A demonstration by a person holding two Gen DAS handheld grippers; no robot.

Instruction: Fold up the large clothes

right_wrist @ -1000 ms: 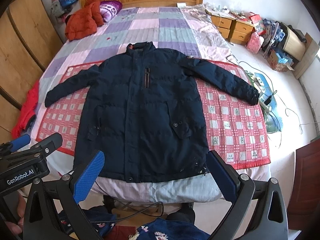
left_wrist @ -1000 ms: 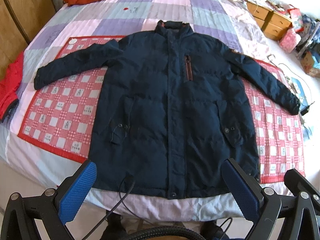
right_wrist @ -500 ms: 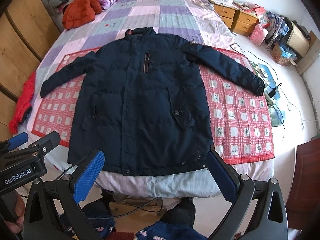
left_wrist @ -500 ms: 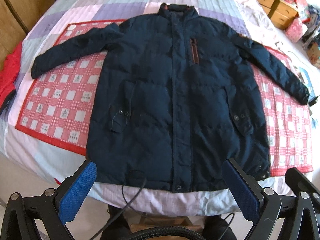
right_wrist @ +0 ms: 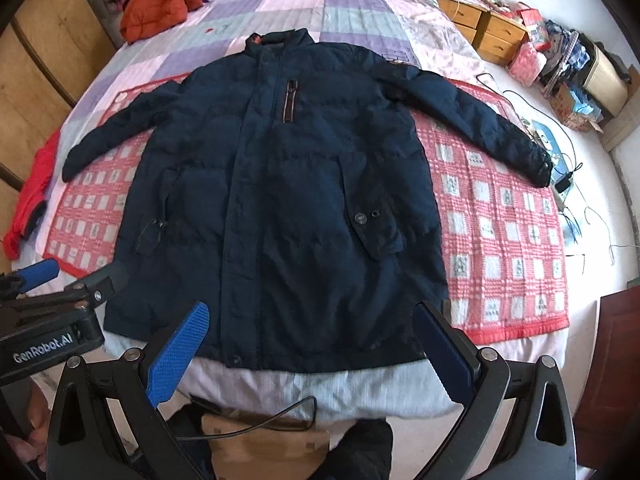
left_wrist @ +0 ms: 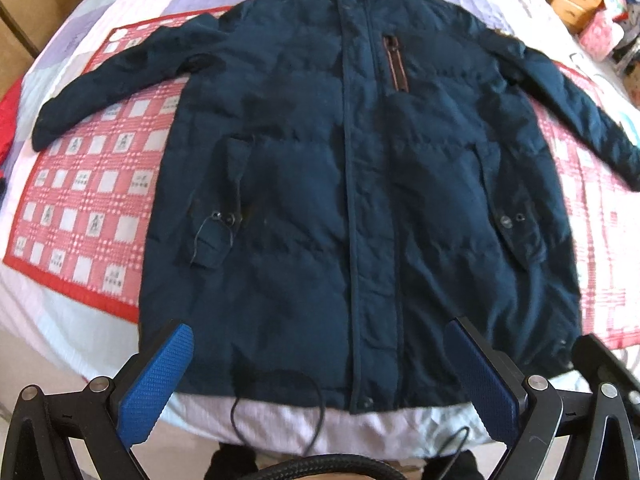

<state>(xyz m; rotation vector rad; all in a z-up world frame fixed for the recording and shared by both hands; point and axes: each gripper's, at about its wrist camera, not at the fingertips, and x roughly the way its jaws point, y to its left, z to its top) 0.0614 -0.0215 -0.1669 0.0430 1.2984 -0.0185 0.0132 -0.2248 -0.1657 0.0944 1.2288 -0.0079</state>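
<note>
A dark navy padded jacket [left_wrist: 352, 184] lies flat and face up on the bed, zipped, with both sleeves spread out to the sides and the collar at the far end. It also shows in the right wrist view [right_wrist: 280, 192]. My left gripper [left_wrist: 320, 364] is open and empty, its blue pads just above the jacket's hem. My right gripper [right_wrist: 312, 340] is open and empty, also over the hem. The left gripper's body [right_wrist: 52, 320] shows at the lower left of the right wrist view.
A red checked mat [right_wrist: 500, 232] lies under the jacket on a patchwork quilt [right_wrist: 320, 4]. An orange coat [right_wrist: 156, 8] sits by the headboard, a red garment [right_wrist: 32, 196] hangs off the bed's left edge. Wooden drawers [right_wrist: 488, 32] and floor clutter stand at the right. A black cable [left_wrist: 276, 400] hangs below the hem.
Both grippers have moved forward toward the bed, so the jacket looks larger and its hem is now between the pads. Both stay open. The jacket has not moved.
</note>
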